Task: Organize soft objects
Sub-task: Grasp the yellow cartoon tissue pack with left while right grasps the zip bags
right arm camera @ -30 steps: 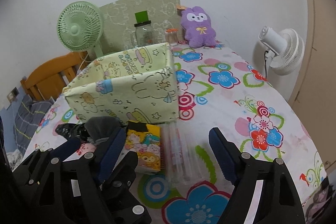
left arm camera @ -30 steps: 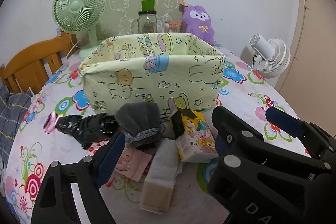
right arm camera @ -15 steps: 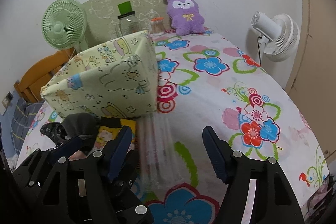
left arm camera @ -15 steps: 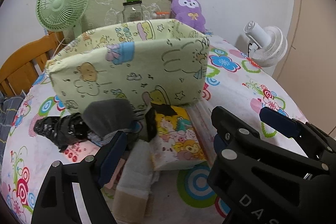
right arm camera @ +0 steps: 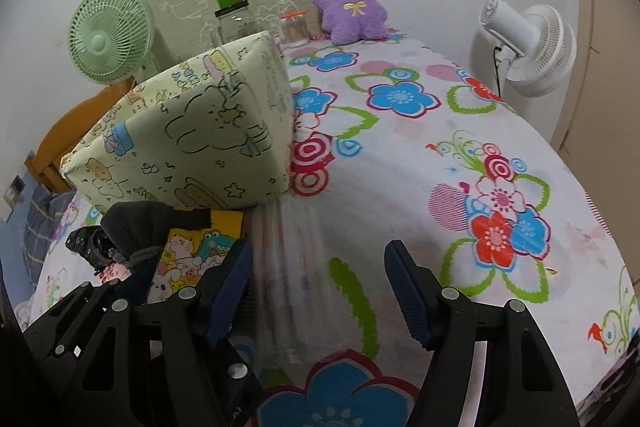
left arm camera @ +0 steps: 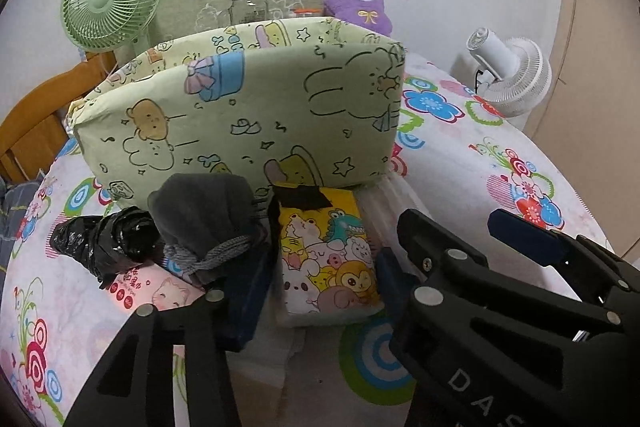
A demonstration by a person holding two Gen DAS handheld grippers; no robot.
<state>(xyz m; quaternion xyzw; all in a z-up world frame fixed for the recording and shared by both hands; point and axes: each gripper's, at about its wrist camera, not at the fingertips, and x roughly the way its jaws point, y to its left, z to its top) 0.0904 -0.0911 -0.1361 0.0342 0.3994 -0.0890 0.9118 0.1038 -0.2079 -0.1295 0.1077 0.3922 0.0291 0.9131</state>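
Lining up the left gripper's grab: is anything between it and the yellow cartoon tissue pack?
Nothing visible. The left gripper is open, its fingers either side of the yellow tissue pack; the grey sock bundle sits just left of it.

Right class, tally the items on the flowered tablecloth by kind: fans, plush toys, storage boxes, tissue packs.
Fans: 2 (green desk fan, white desk fan)
Plush toys: 1 (purple plush bunny)
Storage boxes: 1 (pale green cartoon fabric box)
Tissue packs: 1 (yellow cartoon tissue pack)
Total: 5

My left gripper (left arm camera: 316,291) and right gripper (right arm camera: 320,291) are black angular frames with silver screws, dark blue ribbed pads (right arm camera: 412,301) and white lettering.
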